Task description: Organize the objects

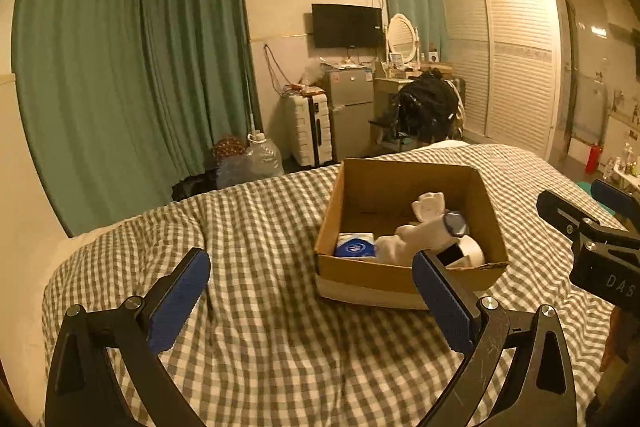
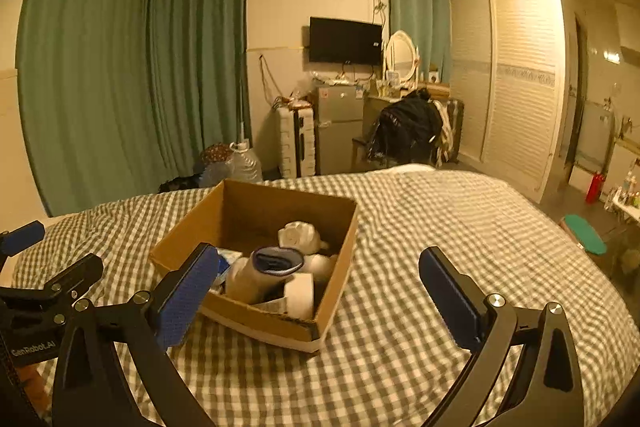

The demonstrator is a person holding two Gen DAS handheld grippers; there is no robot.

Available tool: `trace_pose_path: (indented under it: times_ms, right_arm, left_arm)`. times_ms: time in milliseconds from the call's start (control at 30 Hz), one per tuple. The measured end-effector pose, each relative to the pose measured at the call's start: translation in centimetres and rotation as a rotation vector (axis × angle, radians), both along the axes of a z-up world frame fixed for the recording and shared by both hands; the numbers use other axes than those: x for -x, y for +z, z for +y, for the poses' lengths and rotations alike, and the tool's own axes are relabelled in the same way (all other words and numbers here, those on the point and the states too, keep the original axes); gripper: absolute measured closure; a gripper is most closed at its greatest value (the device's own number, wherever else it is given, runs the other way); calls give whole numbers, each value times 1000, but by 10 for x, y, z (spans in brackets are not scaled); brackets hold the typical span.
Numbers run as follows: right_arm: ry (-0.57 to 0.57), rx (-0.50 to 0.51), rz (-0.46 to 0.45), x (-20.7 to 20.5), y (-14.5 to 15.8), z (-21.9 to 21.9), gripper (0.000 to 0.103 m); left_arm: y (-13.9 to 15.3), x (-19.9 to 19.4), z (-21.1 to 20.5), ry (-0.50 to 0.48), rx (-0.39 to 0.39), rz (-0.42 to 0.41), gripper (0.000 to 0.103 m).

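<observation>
An open cardboard box (image 1: 404, 277) sits on the checked bed cover; it also shows in the right wrist view (image 2: 256, 319). Inside lie a white plush toy (image 1: 428, 207), a white bottle with a dark blue cap (image 1: 454, 223), a blue and white packet (image 1: 354, 247) and a white roll (image 1: 472, 251). In the right wrist view the bottle (image 2: 264, 273), the toy (image 2: 298, 235) and the roll (image 2: 300, 295) show too. My left gripper (image 1: 312, 265) is open and empty, just in front and left of the box. My right gripper (image 2: 320, 263) is open and empty, in front of the box's right side.
The bed cover (image 1: 260, 347) spreads around the box. Beyond the bed stand green curtains (image 1: 120, 67), a white suitcase (image 1: 310, 131), a small fridge (image 1: 352, 111), a chair piled with dark clothes (image 1: 428, 107) and a wardrobe (image 1: 516, 59). The right gripper's body (image 1: 600, 247) shows at the left view's right edge.
</observation>
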State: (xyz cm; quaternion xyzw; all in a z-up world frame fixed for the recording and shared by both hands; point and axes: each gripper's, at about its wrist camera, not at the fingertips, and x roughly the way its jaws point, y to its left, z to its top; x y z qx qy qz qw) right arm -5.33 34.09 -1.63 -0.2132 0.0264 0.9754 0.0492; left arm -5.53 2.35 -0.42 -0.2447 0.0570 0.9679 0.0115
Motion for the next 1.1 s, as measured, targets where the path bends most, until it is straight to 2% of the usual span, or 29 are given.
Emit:
trace_pose_path:
  times_ms: [133,300,1100]
  right_arm:
    - [-13,-33,-12,4,-5,-7,2]
    - [-3,-36,-27,7,-8,-11,2]
    - [17,-35,-45,10,-15,-18,2]
  left_arm:
    - [1,2,-8,-4,-52,-19,0]
    - [2,-2,-8,4,-26,0,0]
    - [1,-2,-5,12,-11,-3,0]
